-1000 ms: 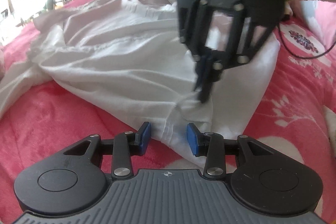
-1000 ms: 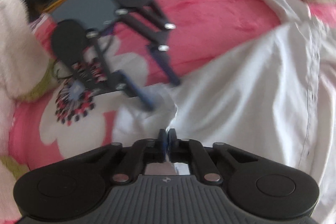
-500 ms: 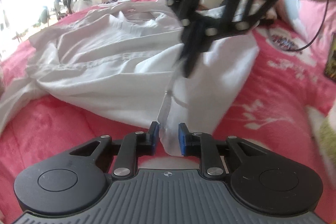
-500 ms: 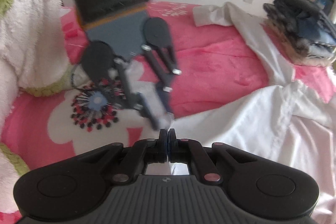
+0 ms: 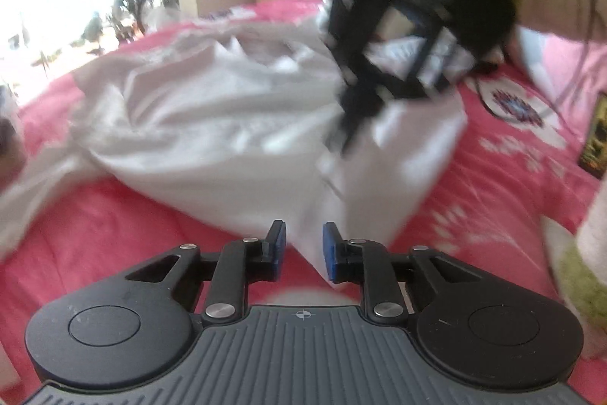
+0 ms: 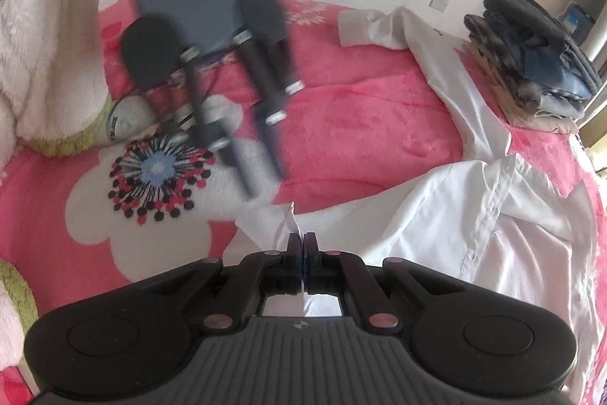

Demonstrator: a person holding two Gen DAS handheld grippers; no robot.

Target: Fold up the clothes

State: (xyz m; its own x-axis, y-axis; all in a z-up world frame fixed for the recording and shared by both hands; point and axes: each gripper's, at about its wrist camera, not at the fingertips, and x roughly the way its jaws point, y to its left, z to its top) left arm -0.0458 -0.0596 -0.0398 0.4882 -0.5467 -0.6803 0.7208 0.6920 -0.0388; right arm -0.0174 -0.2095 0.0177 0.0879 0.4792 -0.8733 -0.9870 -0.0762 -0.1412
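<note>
Fingers of the right gripper [image 6: 303, 245] stay clamped on the white shirt [image 5: 212, 124] hem, now lifted off the pink bed [image 5: 95, 234], while the left gripper [image 5: 301, 249], pads opening around the corner without pressing, risks losing its hold.

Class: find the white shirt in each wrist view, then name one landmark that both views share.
Left wrist view: the white shirt fills the centre, its corner reaching down between the left gripper's pads.
Right wrist view: the shirt spreads across the right side, its edge pinched in the right gripper.
Shared landmark: the pink blanket under it.
</note>
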